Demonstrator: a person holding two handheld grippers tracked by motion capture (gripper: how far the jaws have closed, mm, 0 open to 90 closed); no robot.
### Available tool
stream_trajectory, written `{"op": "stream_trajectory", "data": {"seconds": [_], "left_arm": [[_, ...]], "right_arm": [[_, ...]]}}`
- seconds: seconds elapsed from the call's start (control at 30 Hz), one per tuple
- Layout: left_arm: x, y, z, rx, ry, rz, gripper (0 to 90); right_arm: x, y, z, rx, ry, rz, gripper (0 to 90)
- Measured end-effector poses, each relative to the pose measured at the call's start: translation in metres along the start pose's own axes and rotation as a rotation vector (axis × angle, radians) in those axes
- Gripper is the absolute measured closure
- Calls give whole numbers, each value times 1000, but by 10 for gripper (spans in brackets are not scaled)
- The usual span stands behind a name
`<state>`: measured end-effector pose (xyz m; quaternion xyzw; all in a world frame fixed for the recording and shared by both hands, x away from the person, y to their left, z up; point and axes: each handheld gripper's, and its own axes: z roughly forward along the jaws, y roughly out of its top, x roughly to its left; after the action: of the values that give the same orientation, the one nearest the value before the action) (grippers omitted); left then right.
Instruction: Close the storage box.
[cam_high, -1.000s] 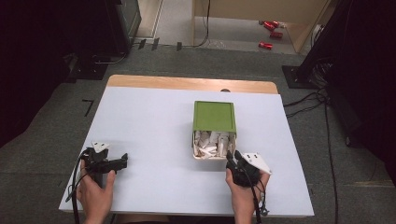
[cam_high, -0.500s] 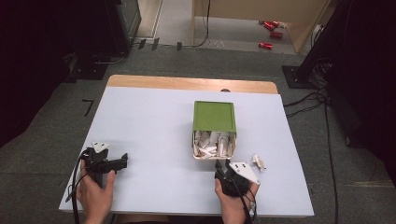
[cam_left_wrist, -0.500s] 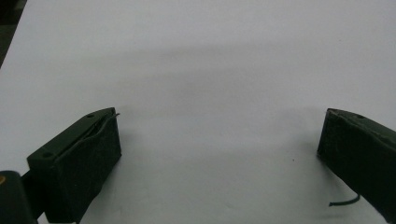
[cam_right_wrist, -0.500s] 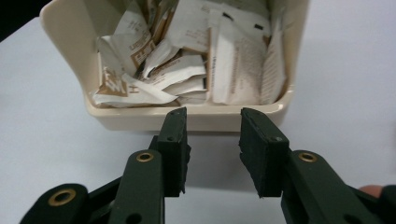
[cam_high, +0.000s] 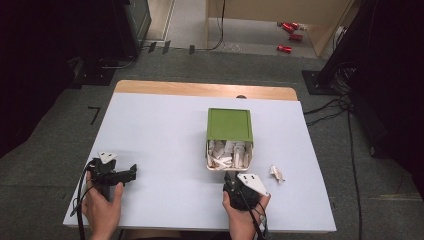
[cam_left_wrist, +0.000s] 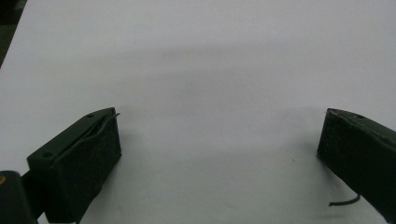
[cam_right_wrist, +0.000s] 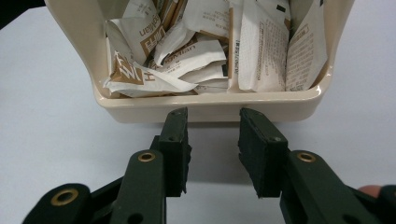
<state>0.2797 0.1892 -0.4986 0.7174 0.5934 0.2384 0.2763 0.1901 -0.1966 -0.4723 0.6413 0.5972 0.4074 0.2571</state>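
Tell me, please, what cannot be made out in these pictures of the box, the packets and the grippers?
- Box: the green lid hides its far half in the high view.
- Packets: the top edge of the right gripper view cuts them off, and their small print is blurred.
- Loose packet on the table: too small in the high view to read.
- Left gripper: the frame edges cut off both jaws.

The green lid (cam_high: 229, 124) hides the box's (cam_high: 215, 165) far half.
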Motion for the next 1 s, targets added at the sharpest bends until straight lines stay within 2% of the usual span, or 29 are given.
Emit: {"op": "stream_trajectory", "data": {"seconds": [0.53,0.7,1.0], "left_arm": [[0,0,0,0,0,0,0],[0,0,0,1,0,0,0],[0,0,0,1,0,0,0]], "right_arm": [[3,4,13,16,-14,25,627],[3,8,17,19,-9,64,622],[3,15,26,22,-11,77,610]]}}
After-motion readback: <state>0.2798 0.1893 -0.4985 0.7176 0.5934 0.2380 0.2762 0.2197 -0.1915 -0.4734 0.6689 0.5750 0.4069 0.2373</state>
